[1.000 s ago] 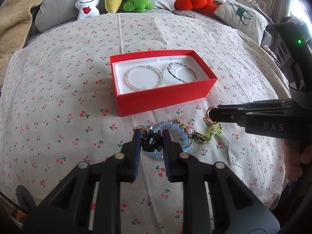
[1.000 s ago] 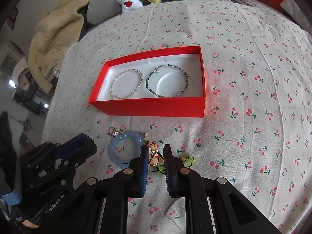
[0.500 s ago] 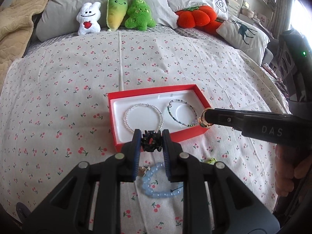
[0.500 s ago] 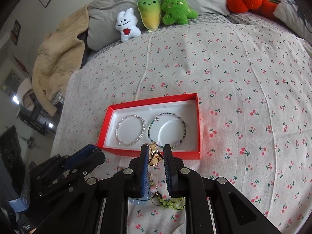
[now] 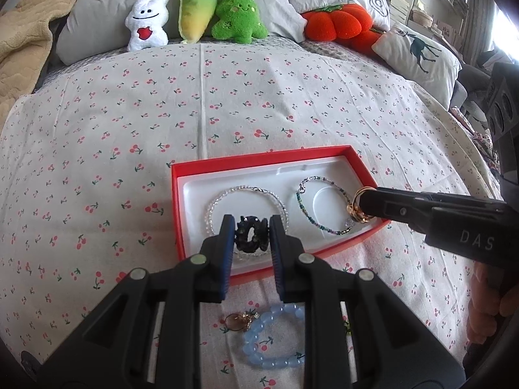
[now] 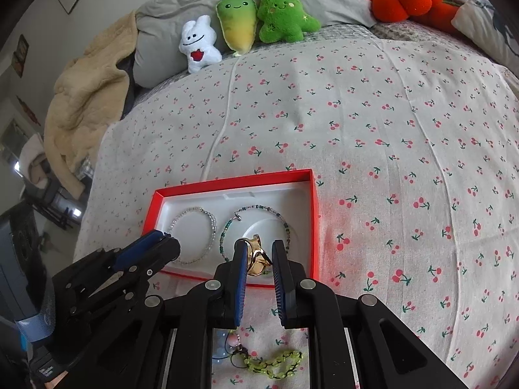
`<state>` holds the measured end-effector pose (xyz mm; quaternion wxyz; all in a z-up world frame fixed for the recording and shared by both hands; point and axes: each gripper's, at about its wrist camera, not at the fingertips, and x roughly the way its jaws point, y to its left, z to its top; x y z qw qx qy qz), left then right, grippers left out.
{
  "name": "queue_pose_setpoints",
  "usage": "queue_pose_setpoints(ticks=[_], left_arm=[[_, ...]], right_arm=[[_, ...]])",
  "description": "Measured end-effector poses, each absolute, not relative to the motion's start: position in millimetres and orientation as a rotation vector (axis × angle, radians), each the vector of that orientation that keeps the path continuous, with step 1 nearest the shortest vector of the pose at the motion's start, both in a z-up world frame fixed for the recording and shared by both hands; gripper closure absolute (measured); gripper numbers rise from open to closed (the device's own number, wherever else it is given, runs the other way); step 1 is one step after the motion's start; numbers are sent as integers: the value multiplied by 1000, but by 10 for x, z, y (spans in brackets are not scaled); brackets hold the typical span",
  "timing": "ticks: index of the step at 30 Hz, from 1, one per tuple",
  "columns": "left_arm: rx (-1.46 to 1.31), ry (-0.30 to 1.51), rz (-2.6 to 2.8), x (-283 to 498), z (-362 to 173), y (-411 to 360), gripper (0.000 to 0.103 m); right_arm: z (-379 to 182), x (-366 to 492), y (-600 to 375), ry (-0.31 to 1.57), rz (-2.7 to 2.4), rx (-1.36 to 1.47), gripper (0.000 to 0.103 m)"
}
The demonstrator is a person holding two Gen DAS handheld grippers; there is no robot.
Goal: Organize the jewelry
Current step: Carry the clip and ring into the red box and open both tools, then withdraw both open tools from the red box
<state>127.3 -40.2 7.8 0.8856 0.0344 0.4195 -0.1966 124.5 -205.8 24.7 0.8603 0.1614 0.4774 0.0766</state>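
A red box (image 5: 176, 214) with a white liner sits on the cherry-print bedspread; it also shows in the right wrist view (image 6: 314, 214). Inside lie a clear bead bracelet (image 5: 223, 199) and a green bead bracelet (image 5: 303, 207). My left gripper (image 5: 249, 231) is shut on a black beaded ring (image 5: 251, 235) above the box's left half. My right gripper (image 6: 258, 254) is shut on a gold ring (image 6: 254, 259) above the box's right half; it also shows in the left wrist view (image 5: 358, 209).
On the bedspread in front of the box lie a blue bead bracelet (image 5: 275, 343), a gold ring with a stone (image 5: 238, 321) and a yellow-green chain (image 6: 275, 361). Plush toys (image 5: 198, 13) and pillows line the far edge. A beige blanket (image 6: 84, 87) lies left.
Both grippers have lifted their rings off the bedspread and moved forward, and both are now over the red box.
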Motion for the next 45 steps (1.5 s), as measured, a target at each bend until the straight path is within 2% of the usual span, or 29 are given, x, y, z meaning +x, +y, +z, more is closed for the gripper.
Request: queue_pose_setpoints(ticks=[4, 12, 21, 24, 26, 27, 28, 35, 45], left_arm=[[79, 879, -408, 1264, 80, -408, 76], [78, 858, -372, 1098, 221, -332, 42], [106, 857, -323, 817, 327, -222, 22], [113, 856, -310, 713, 357, -186, 21], [118, 861, -295, 650, 370, -165, 20], [120, 863, -288, 617, 375, -151, 20], [122, 866, -284, 587, 381, -139, 20], [133, 913, -272, 442, 337, -82, 18], [65, 1090, -258, 460, 77, 135, 18]], right_arm=[[256, 1259, -2064, 993, 167, 334, 87], [371, 1176, -2069, 981, 152, 311, 85], [560, 888, -2047, 963, 155, 268, 81], [610, 793, -2034, 960, 158, 260, 76], [645, 723, -2029, 951, 159, 257, 62], [670, 683, -2028, 937, 157, 257, 43], [695, 642, -2023, 924, 154, 253, 36], [709, 472, -1981, 954, 147, 238, 32], [417, 399, -2023, 1093, 85, 263, 28]])
